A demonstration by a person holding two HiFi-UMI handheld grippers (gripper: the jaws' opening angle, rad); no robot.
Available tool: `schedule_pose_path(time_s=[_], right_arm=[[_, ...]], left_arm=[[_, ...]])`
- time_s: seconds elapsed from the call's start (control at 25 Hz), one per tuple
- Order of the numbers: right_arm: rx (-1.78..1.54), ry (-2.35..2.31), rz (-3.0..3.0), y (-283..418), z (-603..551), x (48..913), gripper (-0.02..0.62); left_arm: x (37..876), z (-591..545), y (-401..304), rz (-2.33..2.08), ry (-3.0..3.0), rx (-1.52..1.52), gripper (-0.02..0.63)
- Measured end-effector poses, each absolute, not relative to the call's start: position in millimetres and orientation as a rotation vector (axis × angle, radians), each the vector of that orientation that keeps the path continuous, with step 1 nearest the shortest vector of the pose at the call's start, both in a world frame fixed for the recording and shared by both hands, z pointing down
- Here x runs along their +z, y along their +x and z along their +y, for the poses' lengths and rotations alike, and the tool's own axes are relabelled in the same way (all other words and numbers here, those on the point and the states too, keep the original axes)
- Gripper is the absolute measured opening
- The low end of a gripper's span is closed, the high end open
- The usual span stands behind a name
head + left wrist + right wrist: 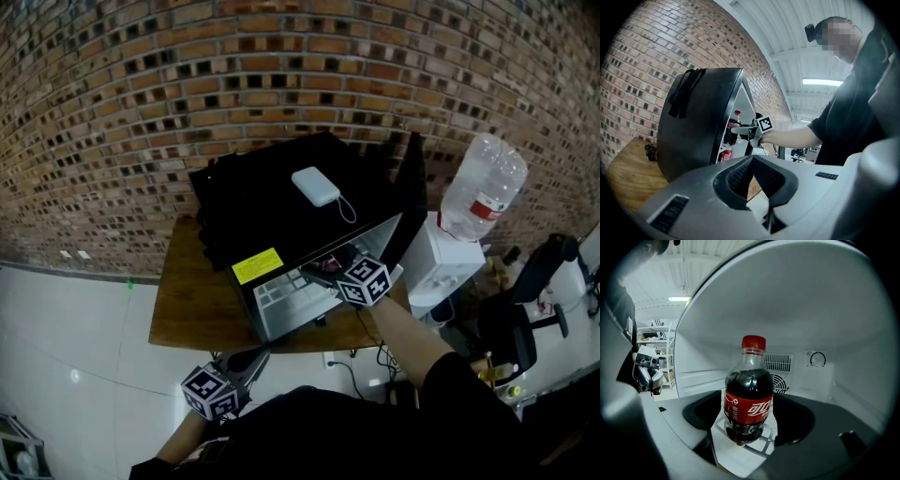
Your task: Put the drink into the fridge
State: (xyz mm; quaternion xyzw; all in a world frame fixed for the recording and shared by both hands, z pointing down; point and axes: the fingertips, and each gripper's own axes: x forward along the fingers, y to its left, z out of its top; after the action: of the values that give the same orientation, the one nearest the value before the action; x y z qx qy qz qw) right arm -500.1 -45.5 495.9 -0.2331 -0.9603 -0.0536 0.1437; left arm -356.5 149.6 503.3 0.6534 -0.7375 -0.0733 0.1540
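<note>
Fridge (825, 310) walls surround my right claw (750, 423), which is spread wide. The cola bottle (748, 390) stands upright between its jaws on the wire shelf (764, 445), and the pads look clear of it. I'd back straight out, level, without brushing the bottle. My left claw (759, 183) hangs outside, clenched and empty.

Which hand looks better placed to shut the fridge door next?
Right, probably: the right gripper is at the black mini fridge's opening, jaws open around the standing red-capped cola bottle, beside the open door. The left gripper hangs low, away from the fridge.
</note>
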Motion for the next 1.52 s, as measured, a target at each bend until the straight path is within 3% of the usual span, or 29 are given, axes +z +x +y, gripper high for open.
schedule_pose_path(time_s=[0.16, 0.36, 0.4, 0.44, 0.6, 0.64, 0.8, 1.0, 1.52], right_arm=[[-0.147, -0.614, -2.782, -465, -61, 499, 0.376], [-0.031, -0.543, -2.819, -357, -96, 500, 0.369], [0.013, -0.542, -2.828, -329, -103, 498, 0.339], [0.066, -0.538, -2.838, -300, -110, 498, 0.251], [0.263, -0.382, -2.929, -179, -139, 498, 0.085], [0.309, -0.339, -2.957, -150, -145, 498, 0.003], [0.450, -0.221, -3.063, -66, -148, 498, 0.003], [0.530, -0.069, -3.113, -21, -150, 510, 0.003], [0.484, -0.009, -3.086, -6, -152, 521, 0.003]], left_arm=[[502, 140, -350, -2.088, 1.920, -0.193, 0.000], [496, 92, -318, -1.969, 2.050, -0.174, 0.000], [495, 79, -308, -1.943, 2.075, -0.175, 0.000], [495, 65, -297, -1.914, 2.101, -0.178, 0.000], [494, 10, -251, -1.757, 2.219, -0.169, 0.000], [493, -4, -238, -1.717, 2.248, -0.171, 0.000], [497, -48, -194, -1.588, 2.331, -0.169, 0.000], [499, -77, -158, -1.462, 2.409, -0.125, 0.000], [505, -82, -147, -1.424, 2.417, -0.118, 0.000]])
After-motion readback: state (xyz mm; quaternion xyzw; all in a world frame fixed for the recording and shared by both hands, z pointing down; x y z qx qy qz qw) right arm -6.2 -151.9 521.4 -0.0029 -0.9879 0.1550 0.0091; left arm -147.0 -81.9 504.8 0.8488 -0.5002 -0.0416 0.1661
